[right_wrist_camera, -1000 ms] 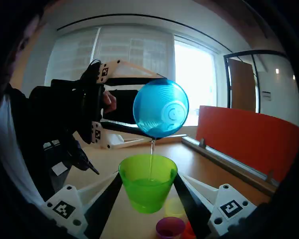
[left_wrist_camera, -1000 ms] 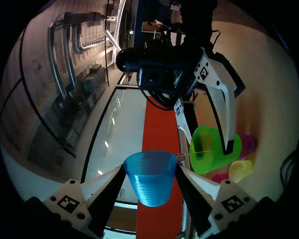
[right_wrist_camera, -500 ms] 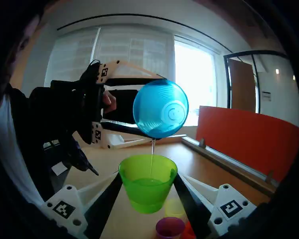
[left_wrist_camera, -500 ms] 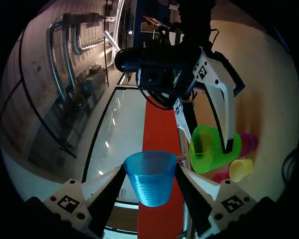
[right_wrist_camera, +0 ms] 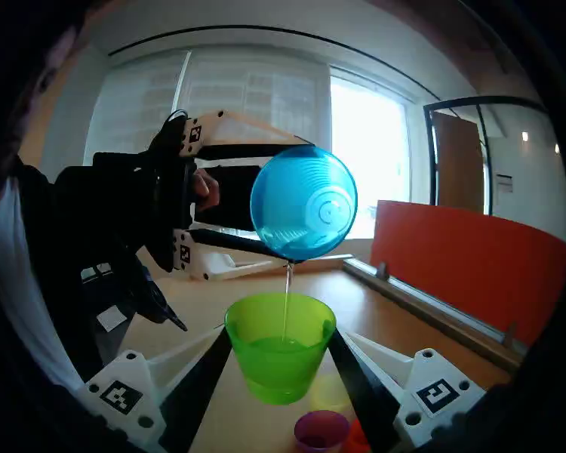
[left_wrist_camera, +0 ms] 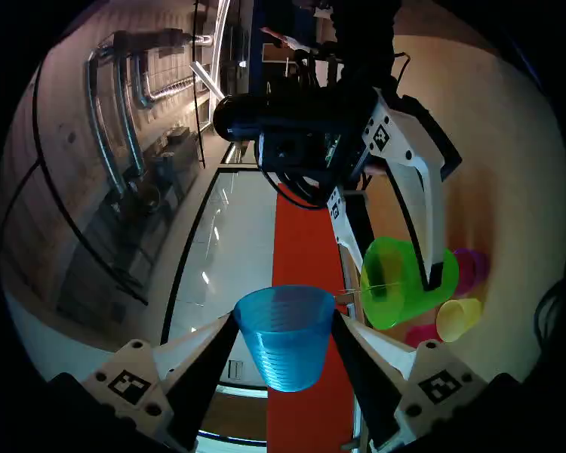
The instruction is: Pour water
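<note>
My left gripper (left_wrist_camera: 284, 343) is shut on a blue ribbed cup (left_wrist_camera: 284, 346), tipped on its side. In the right gripper view that blue cup (right_wrist_camera: 304, 204) hangs bottom-first above a green cup (right_wrist_camera: 280, 356), and a thin stream of water (right_wrist_camera: 286, 302) falls from its lower rim into the green one. My right gripper (right_wrist_camera: 280, 362) is shut on the green cup, which stands upright with water in it. In the left gripper view the green cup (left_wrist_camera: 404, 281) sits between the right gripper's white fingers (left_wrist_camera: 426, 196), just right of the blue cup's rim.
Below the green cup, a purple cup (right_wrist_camera: 322, 432) and a yellow cup (right_wrist_camera: 330, 394) stand on the wooden table (right_wrist_camera: 404, 325). An orange partition (right_wrist_camera: 472, 264) runs along the table's far edge. A person's hand (right_wrist_camera: 201, 189) holds the left gripper at the left.
The blue cup has tipped a touch further while water keeps running into the green cup. Both grippers hold almost still.
</note>
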The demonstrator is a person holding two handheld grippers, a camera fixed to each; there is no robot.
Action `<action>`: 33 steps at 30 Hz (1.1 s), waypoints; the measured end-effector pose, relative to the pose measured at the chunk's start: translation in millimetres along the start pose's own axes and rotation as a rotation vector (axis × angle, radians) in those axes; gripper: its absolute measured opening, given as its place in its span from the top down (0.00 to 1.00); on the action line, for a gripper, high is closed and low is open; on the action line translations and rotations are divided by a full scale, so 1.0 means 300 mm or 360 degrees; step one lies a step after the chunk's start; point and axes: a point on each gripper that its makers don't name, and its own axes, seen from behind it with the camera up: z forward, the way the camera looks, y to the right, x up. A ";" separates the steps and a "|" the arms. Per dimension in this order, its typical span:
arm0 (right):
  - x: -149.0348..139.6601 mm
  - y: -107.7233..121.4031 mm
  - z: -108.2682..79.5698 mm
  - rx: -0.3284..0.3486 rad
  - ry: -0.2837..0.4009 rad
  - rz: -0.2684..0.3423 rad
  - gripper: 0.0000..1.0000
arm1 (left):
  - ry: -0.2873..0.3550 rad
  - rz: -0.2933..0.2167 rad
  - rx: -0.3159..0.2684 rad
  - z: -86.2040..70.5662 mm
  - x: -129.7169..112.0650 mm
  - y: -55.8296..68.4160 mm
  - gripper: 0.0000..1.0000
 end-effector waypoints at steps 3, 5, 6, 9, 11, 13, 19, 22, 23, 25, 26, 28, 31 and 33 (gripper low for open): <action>0.000 -0.002 0.002 0.0000 0.0003 0.0000 0.09 | -0.0001 0.0007 0.0002 -0.004 0.004 0.001 0.13; 0.000 -0.003 0.003 0.0002 0.0003 0.0001 0.09 | -0.0001 0.0008 0.0002 -0.006 0.007 0.002 0.13; -0.001 -0.003 0.003 0.0002 0.0003 0.0001 0.09 | -0.0001 0.0009 0.0002 -0.007 0.008 0.003 0.13; -0.002 -0.004 0.005 0.0001 0.0002 -0.0001 0.09 | 0.0000 0.0014 0.0002 -0.010 0.011 0.005 0.13; -0.002 -0.005 0.006 0.0001 0.0001 0.0000 0.09 | -0.0001 0.0021 0.0002 -0.011 0.011 0.005 0.13; -0.002 -0.004 0.006 0.0001 0.0001 -0.0001 0.09 | -0.0002 0.0027 0.0000 -0.011 0.010 0.008 0.13; -0.001 -0.002 0.004 0.0002 0.0002 -0.0002 0.09 | -0.0002 0.0033 0.0001 -0.013 0.010 0.008 0.13; -0.002 -0.001 0.005 0.0000 0.0002 -0.0002 0.09 | -0.0004 0.0043 0.0003 -0.015 0.010 0.007 0.13; -0.003 -0.001 0.005 -0.0001 0.0002 -0.0002 0.09 | -0.0005 0.0048 0.0005 -0.016 0.009 0.006 0.13; -0.002 -0.001 0.006 0.0000 0.0001 -0.0003 0.10 | -0.0005 0.0052 0.0002 -0.017 0.009 0.009 0.13; -0.002 -0.002 0.006 0.0001 0.0001 -0.0003 0.10 | -0.0006 0.0053 0.0001 -0.017 0.009 0.010 0.13; 0.000 -0.003 0.007 0.0002 0.0003 -0.0004 0.09 | -0.0004 0.0058 -0.0002 -0.018 0.010 0.014 0.13; 0.003 -0.005 0.008 0.0001 0.0005 -0.0007 0.09 | -0.0005 0.0073 -0.0004 -0.018 0.011 0.017 0.13; 0.006 -0.006 0.008 0.0001 0.0006 -0.0008 0.09 | -0.0006 0.0084 -0.0005 -0.017 0.011 0.019 0.13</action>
